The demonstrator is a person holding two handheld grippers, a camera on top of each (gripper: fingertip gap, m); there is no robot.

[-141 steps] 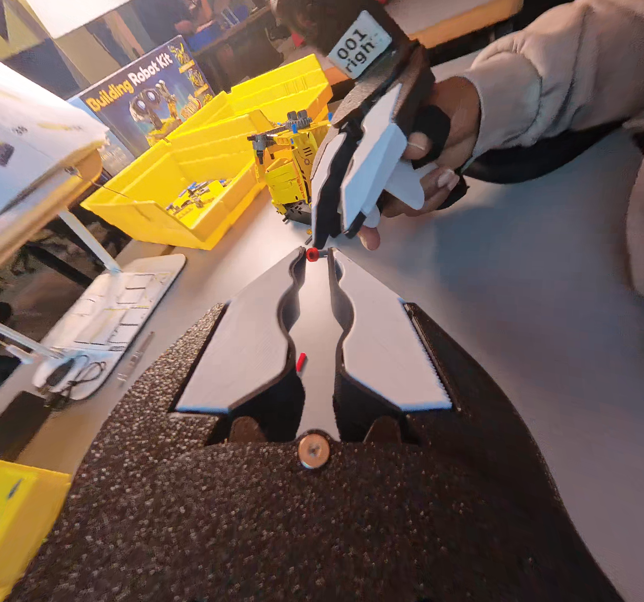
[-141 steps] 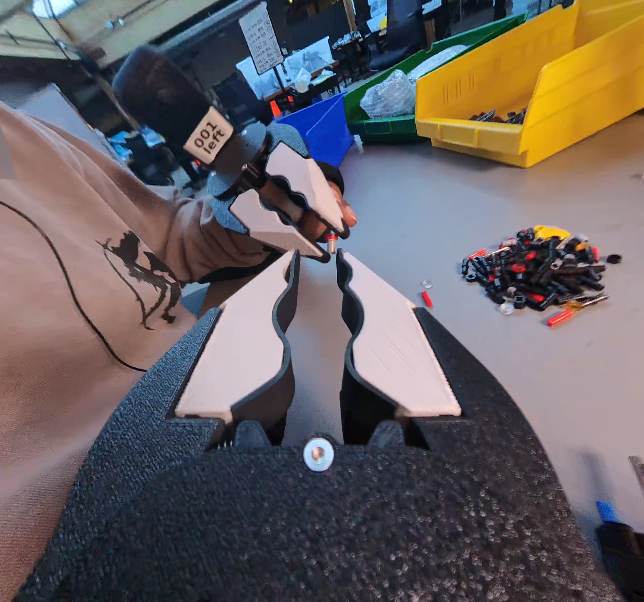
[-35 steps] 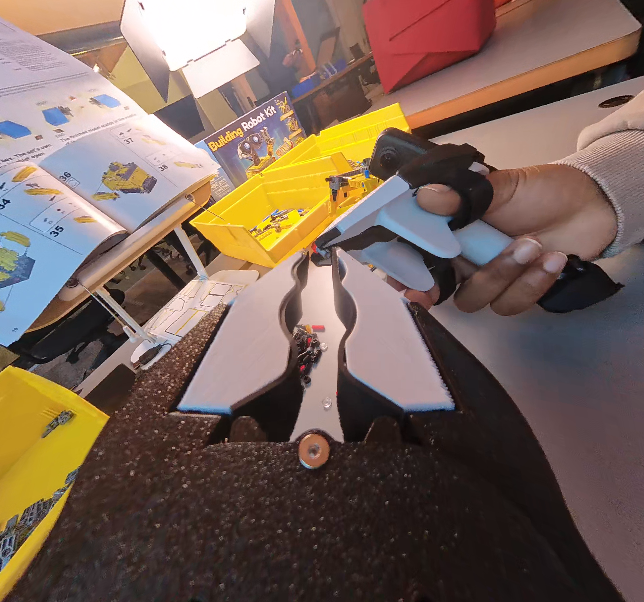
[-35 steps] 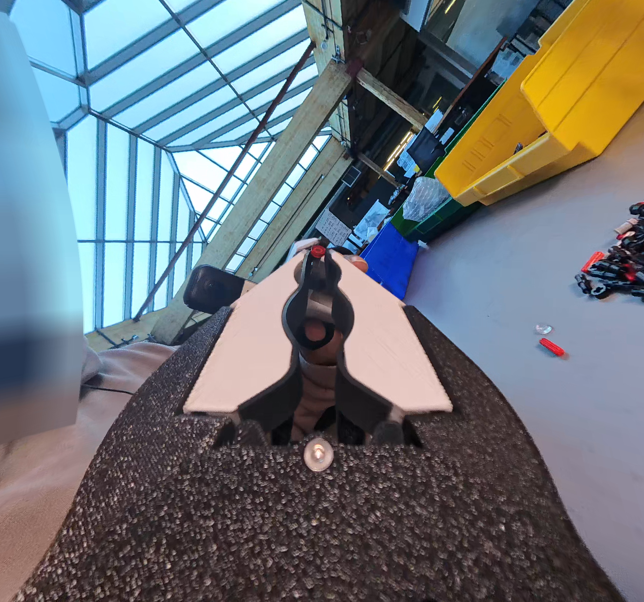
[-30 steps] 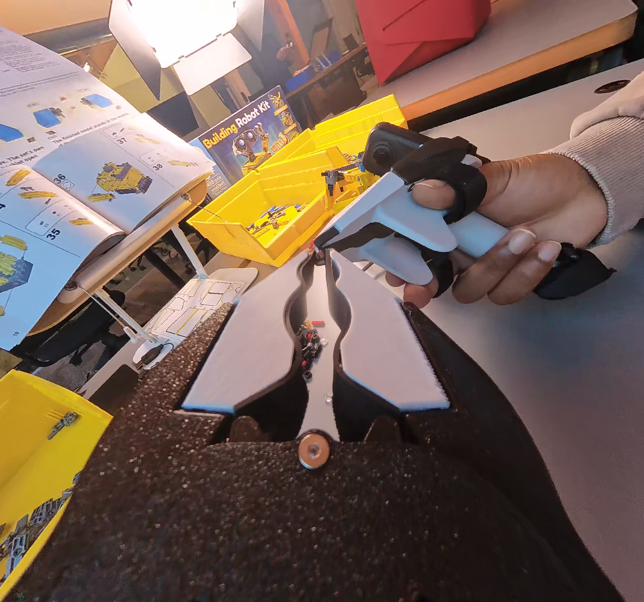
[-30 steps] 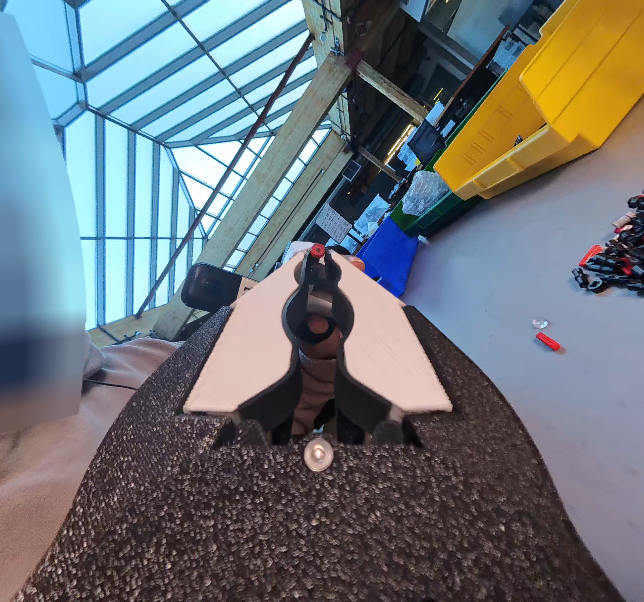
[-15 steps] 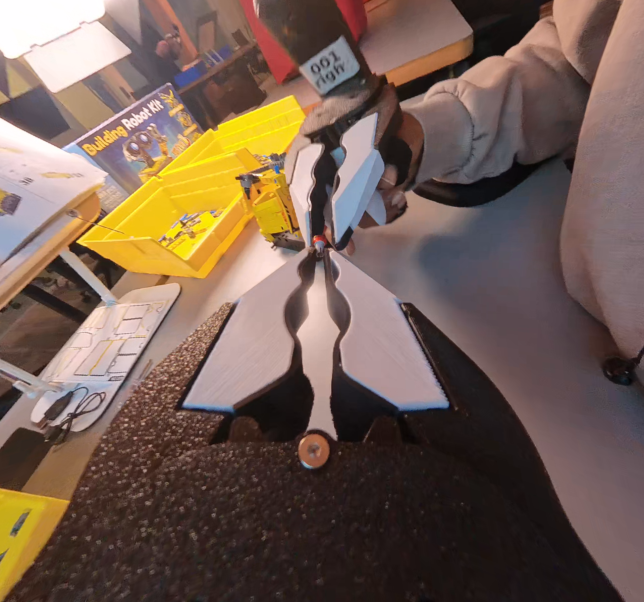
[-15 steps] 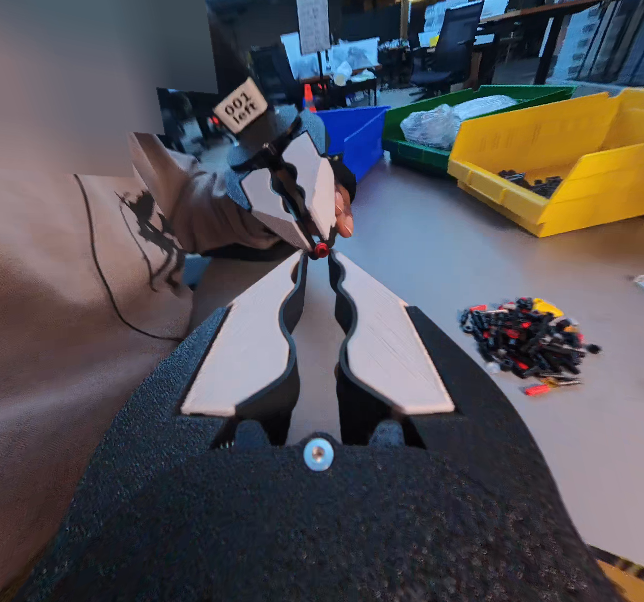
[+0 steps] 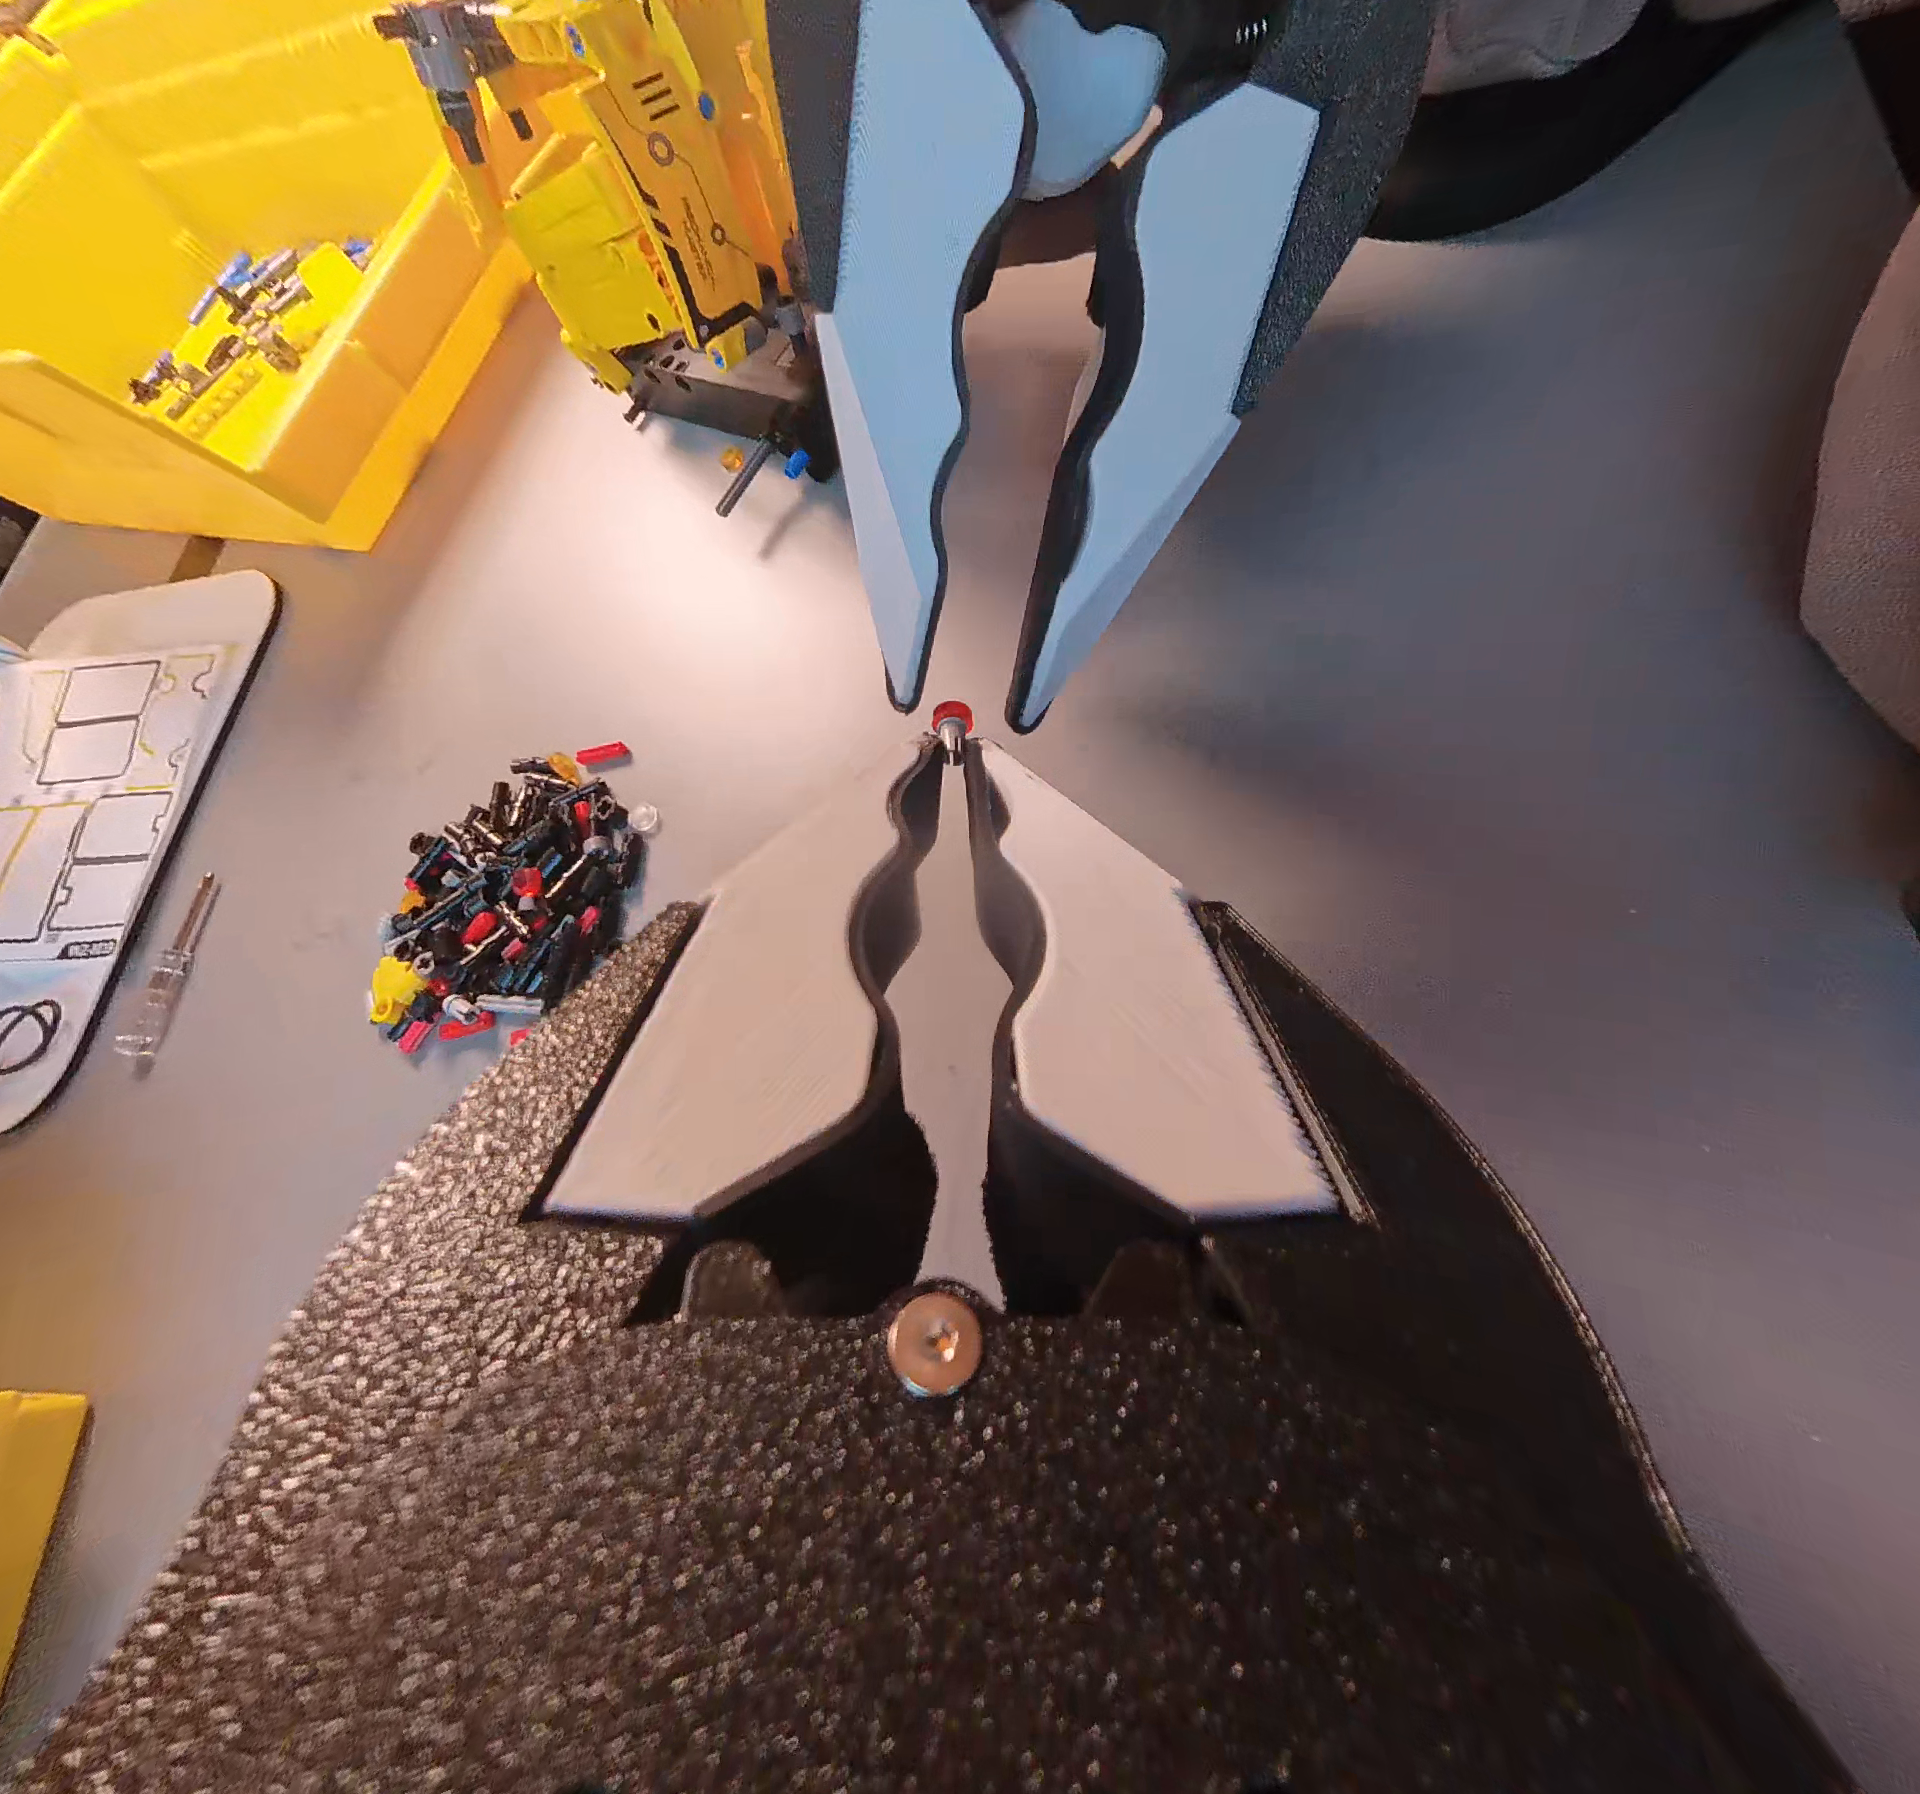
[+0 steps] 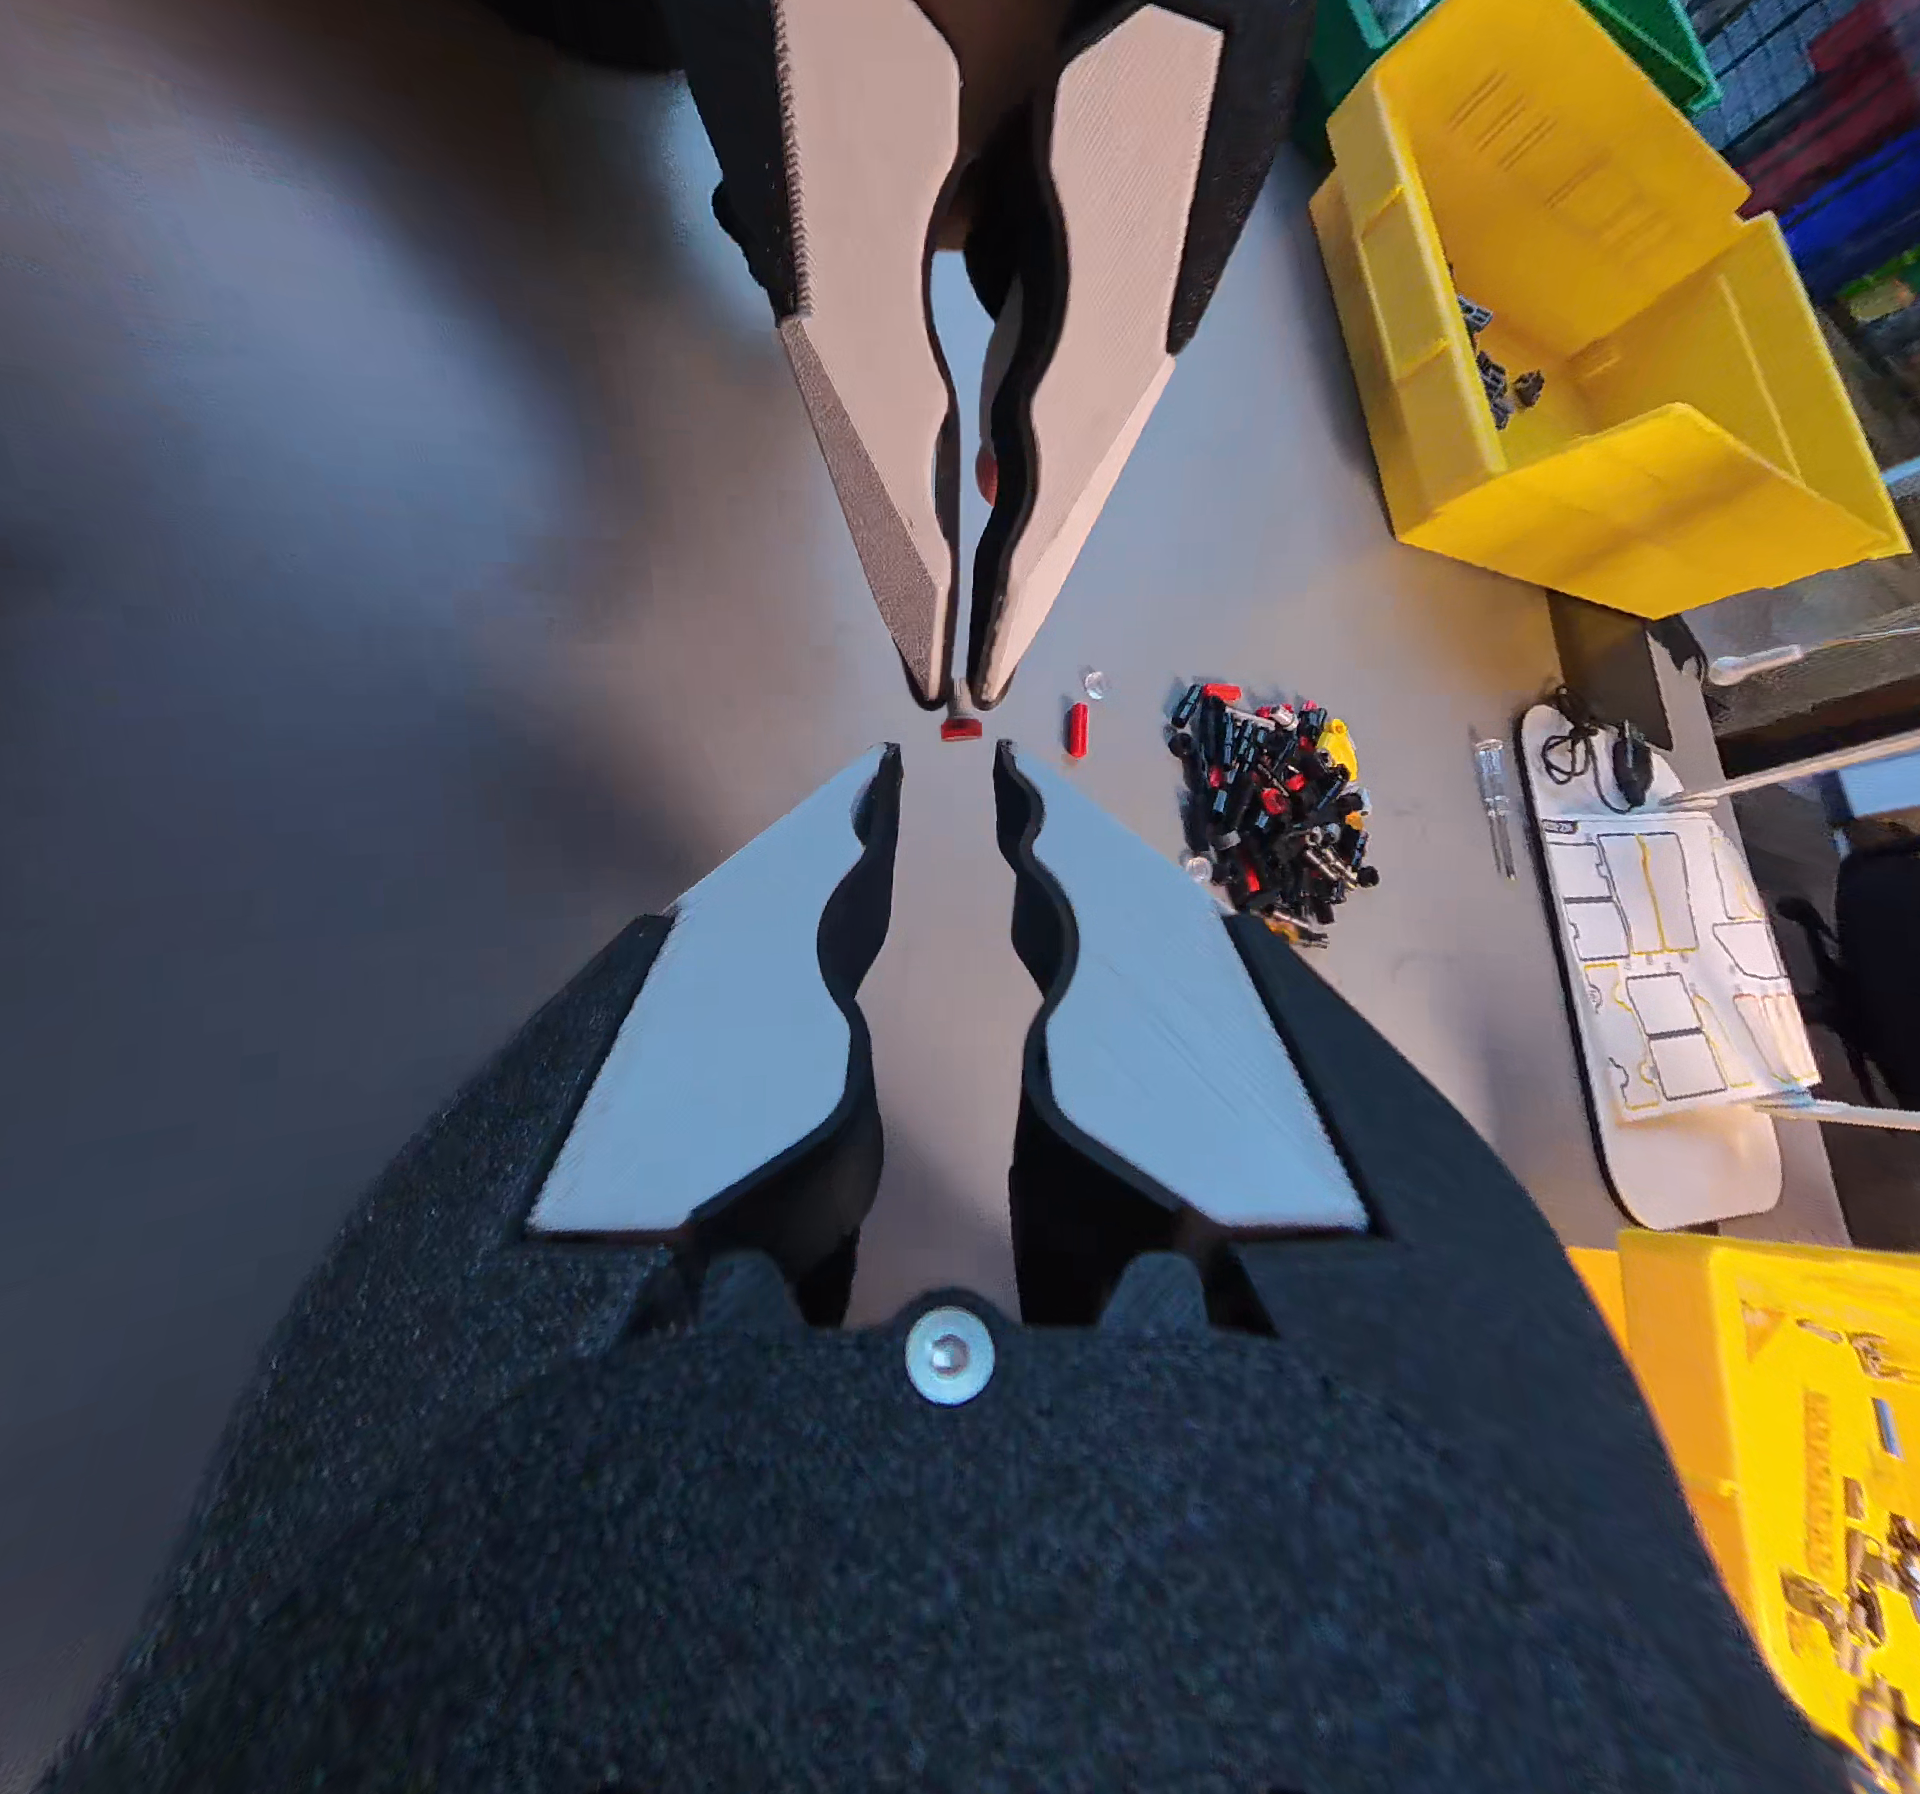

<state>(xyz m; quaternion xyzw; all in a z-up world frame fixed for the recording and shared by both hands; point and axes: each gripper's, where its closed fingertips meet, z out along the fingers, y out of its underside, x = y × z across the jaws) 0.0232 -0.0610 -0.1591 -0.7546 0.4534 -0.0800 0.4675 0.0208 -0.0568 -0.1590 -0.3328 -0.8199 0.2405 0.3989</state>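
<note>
We are pinching a small grey pin with a red cap (image 9: 948,718) in the left claw (image 9: 948,749), whose jaws are nearly closed on the shaft, so the cap is sticking out past the tips above the grey surface (image 9: 1455,705). The right claw (image 10: 945,755) is facing it from 12 o'clock, tips almost meeting ours. Half a second ago its jaws were hugging the cap; now they are standing apart, flanking it and gripping nothing. A pile of black and red parts (image 9: 509,903) is lying at 9 o'clock, a yellow brick model (image 9: 644,217) at 11 o'clock.
</note>
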